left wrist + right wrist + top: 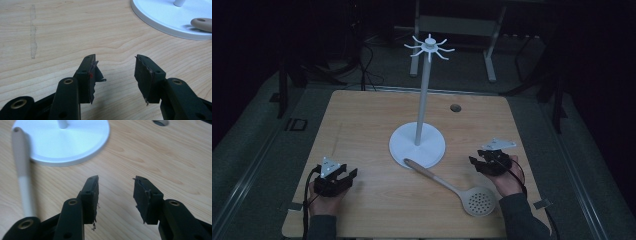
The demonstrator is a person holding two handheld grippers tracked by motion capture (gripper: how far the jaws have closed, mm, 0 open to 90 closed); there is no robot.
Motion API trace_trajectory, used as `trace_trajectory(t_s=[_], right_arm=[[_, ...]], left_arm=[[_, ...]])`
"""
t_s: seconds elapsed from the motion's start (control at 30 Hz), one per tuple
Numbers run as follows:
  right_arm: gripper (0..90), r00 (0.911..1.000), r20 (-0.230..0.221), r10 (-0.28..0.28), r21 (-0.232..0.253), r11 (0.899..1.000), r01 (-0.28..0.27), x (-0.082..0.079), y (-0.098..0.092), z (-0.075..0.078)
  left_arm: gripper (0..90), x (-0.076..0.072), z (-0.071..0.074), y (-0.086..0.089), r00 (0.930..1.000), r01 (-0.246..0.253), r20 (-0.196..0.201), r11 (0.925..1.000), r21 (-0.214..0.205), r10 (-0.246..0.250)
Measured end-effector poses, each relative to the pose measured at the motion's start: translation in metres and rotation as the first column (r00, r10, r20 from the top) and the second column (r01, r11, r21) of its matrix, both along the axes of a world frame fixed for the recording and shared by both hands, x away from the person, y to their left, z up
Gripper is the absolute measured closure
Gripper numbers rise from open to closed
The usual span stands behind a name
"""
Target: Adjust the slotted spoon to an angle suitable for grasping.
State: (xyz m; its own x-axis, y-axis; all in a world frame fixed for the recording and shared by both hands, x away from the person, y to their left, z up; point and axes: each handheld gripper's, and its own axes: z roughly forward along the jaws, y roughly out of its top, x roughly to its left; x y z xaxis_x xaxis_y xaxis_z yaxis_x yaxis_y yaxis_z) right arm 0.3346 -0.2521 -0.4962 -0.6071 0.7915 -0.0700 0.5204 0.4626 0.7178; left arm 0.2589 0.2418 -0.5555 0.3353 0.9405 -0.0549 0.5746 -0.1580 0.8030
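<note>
The wooden bench has wide bare surface along its left side and far edge, and its near edge runs just in front of both of the person's forearms; a small round hole sits near the far edge. One white stand rises from a round base at the middle of the bench, with a ring of curved hooks at the top of its pole. One slotted spoon lies flat, its handle tip resting on the near rim of the stand's base and its perforated bowl toward the near right corner, just beside the person's right wrist. There are two grippers. The left gripper rests low near the near left corner, pointing toward the stand, well apart from the spoon; in the left gripper view its jaws stand partly open over bare wood with nothing between them. The right gripper is held just right of the spoon, pointing left toward the stand's base; its jaws are about half open and empty, the spoon handle lying off to their left in the right gripper view.
</note>
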Motion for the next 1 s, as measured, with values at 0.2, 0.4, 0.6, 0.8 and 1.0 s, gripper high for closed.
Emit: trace_trajectory(t_s=[0.2, 0.4, 0.6, 0.8, 1.0], right_arm=[[54.7, 0.9972, -0.036, 0.066, -0.033, 0.997, -0.067, 0.005, 0.017, 0.008], [54.7, 0.9916, -0.067, 0.110, -0.059, 0.992, -0.114, 0.008, 0.035, 0.012], [54.5, 0.9832, -0.099, 0.154, -0.084, 0.983, -0.162, 0.010, 0.050, 0.014], [54.0, 0.9742, -0.122, 0.190, -0.117, 0.972, -0.204, 0.010, 0.063, 0.013], [53.6, 0.9661, -0.147, 0.212, -0.121, 0.966, -0.230, 0.011, 0.073, 0.013]], left_arm=[[51.6, 0.000, 0.001, 0.000, 1.0000, 0.007, 0.007, 1.0000, 0.003, -0.007], [51.6, 0.000, 0.002, 0.001, 0.9999, -0.006, 0.011, 1.0000, 0.001, 0.006], [51.6, -0.001, 0.002, 0.001, 0.9998, -0.011, 0.014, 0.9999, 0.003, 0.011], [51.6, -0.001, 0.002, 0.001, 0.9997, -0.014, 0.019, 0.9998, 0.014, 0.013], [51.5, -0.001, 0.002, 0.001, 0.9994, -0.019, 0.028, 0.9997, 0.017, 0.019]])
